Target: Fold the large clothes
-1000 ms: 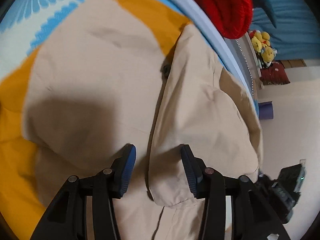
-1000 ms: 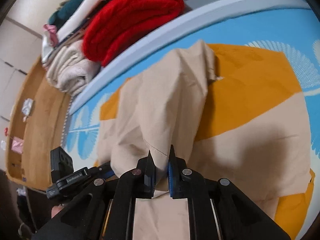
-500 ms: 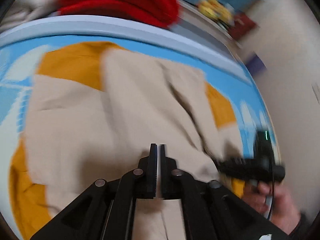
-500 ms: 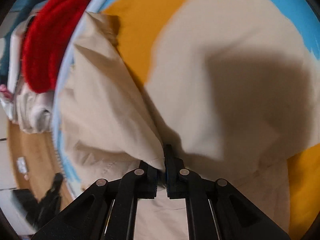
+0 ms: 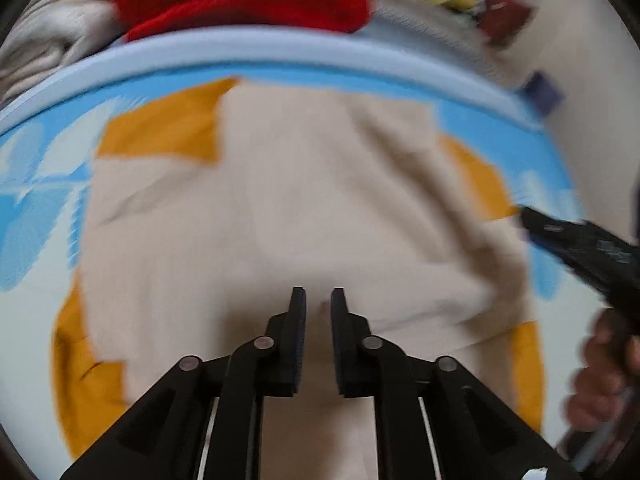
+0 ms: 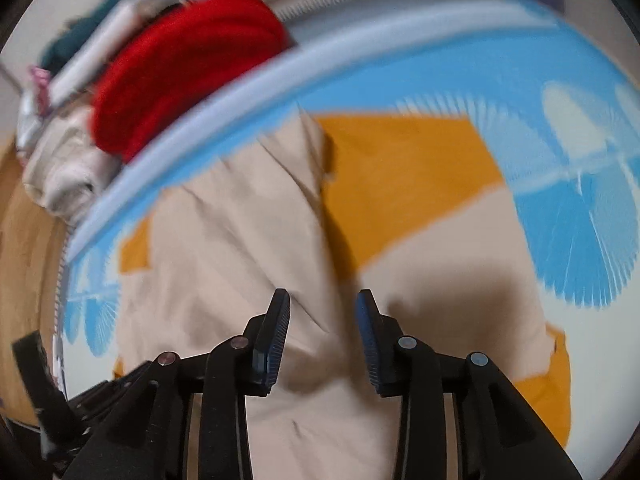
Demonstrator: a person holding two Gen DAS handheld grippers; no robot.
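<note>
A: What is changing on the beige cotton garment point(image 5: 280, 208)?

B: Both grips are coming off it. Half a second ago the right gripper point(image 6: 323, 300) was pinching a raised fold of the cloth; now its fingers point(image 6: 276, 320) are standing wide with nothing between them, and the fold is lying flat over the garment's body. The left gripper point(image 5: 317, 294) was pressed tight together at that point; now its fingers point(image 5: 298, 312) are parting narrowly, and I am seeing only flat cloth through the gap, so I judge it is holding nothing.

A: What is that meaning for the folding?

B: I am judging that one fold is just being laid down and released, so the next fold is waiting to be picked up.

A: Where is the garment lying?

B: It is spreading across the blue, white and orange patterned bed cover point(image 5: 48, 216), reaching almost to the cover's pale blue far border. In both wrist views it is lying directly under and ahead of the fingers; whether they are touching it I cannot tell through the blur. The red knitted sweater point(image 6: 180, 64) is sitting beyond the garment, past that border, on a pile of other clothes.
</note>
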